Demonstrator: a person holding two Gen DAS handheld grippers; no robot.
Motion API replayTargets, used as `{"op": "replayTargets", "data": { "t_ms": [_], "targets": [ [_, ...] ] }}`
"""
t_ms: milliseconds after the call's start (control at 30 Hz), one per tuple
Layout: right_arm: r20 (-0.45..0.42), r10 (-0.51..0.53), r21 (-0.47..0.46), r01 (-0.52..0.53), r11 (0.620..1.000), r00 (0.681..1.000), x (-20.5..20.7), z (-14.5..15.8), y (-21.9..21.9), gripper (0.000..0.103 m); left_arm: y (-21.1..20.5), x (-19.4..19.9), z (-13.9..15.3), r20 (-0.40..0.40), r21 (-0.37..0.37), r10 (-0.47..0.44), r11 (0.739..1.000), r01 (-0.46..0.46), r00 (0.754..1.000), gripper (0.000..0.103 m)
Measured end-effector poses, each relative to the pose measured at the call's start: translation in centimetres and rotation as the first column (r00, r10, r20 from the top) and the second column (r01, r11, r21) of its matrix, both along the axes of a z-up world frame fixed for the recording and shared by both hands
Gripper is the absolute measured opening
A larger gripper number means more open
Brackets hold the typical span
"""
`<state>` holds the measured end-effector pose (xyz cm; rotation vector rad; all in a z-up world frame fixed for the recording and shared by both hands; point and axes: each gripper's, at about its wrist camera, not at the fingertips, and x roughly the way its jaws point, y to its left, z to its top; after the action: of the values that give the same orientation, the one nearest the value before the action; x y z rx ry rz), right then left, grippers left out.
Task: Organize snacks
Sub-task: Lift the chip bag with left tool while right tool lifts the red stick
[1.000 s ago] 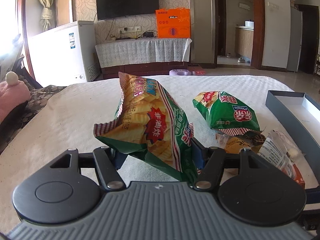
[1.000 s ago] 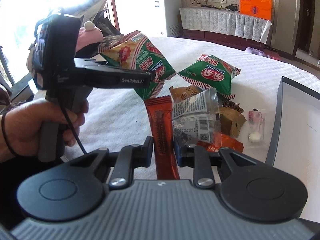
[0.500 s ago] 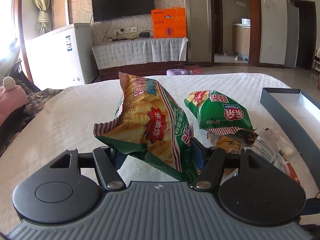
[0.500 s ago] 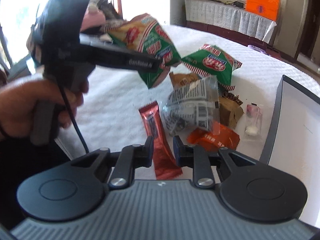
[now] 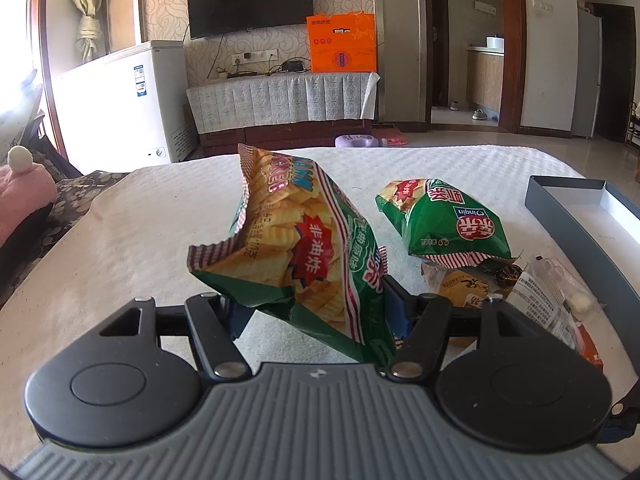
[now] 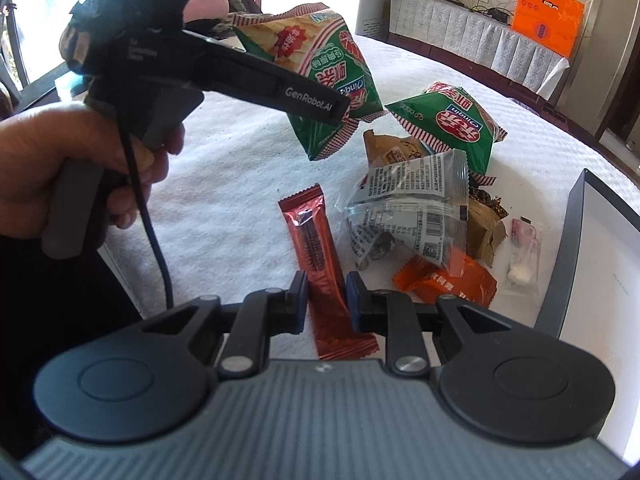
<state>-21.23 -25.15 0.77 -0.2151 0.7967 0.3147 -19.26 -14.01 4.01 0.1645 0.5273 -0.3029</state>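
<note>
Left gripper (image 5: pixel 310 300): clenched on a large chip bag (image 5: pixel 304 248) — the bag is held up off the bench (image 5: pixel 140 232), its lower green corner pinched between the jaws.
Right gripper (image 6: pixel 327 300): jaws are set narrowly apart over a red wrapper (image 6: pixel 320 264), which is seen lying flat on the cloth; whether the pads press on it cannot be told.
Textures: the chip bag is crinkled foil with serrated striped seams; a second chip bag (image 5: pixel 444 220) is puffed and pillow-shaped; a clear packet (image 6: pixel 408 216) is printed with a barcode; the bench cover is white and quilted.
Right view only: a hand (image 6: pixel 80 168) is shown gripping the left tool's handle.
Tray (image 5: pixel 568 196): dark-walled, at the bench's right edge.
</note>
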Motion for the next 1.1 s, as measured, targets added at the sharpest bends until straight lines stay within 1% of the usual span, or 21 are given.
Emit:
{"op": "replayTargets", "data": {
  "t_ms": [67, 167, 300, 433, 633, 833, 1100],
  "targets": [
    [-0.011, -0.005, -0.017, 0.005, 1.0, 1.0, 0.1, -0.4, 0.2, 0.027, -0.2, -0.1, -0.1, 0.003, 0.008, -0.004, 1.0, 0.004, 1.0, 0.07],
    [-0.003, 0.009, -0.035, -0.009, 0.999, 1.0, 0.0, -0.4, 0.4, 0.027, -0.3, -0.2, -0.2, 0.009, 0.02, -0.009, 1.0, 0.009, 1.0, 0.07],
    [-0.007, 0.008, -0.031, -0.008, 1.0, 1.0, 0.0, 0.0, 0.5, 0.024, -0.2, -0.2, -0.1, 0.017, 0.022, -0.004, 1.0, 0.004, 1.0, 0.07],
    [0.017, -0.005, 0.051, 0.004, 0.999, 1.0, -0.5, 1.1, -0.2, 0.023, -0.1, -0.7, 0.3, 0.036, 0.011, 0.002, 1.0, -0.003, 0.999, 0.07],
    [0.074, -0.078, 0.164, 0.065, 0.984, 0.994, -1.1, 3.1, -2.3, 0.023, -0.2, -1.6, 1.4, 0.071, 0.003, -0.016, 1.0, 0.016, 0.997, 0.07],
    [0.105, -0.145, 0.195, 0.123, 0.973, 0.984, -1.5, 4.2, -4.2, 0.023, -0.8, -2.7, 2.5, 0.095, -0.007, -0.052, 0.999, 0.053, 0.994, 0.07],
    [0.127, -0.215, 0.238, 0.181, 0.954, 0.968, -2.2, 4.9, -6.4, 0.023, -3.2, -4.1, 3.3, 0.107, -0.009, -0.104, 0.994, 0.105, 0.989, 0.07]
  ]
}}
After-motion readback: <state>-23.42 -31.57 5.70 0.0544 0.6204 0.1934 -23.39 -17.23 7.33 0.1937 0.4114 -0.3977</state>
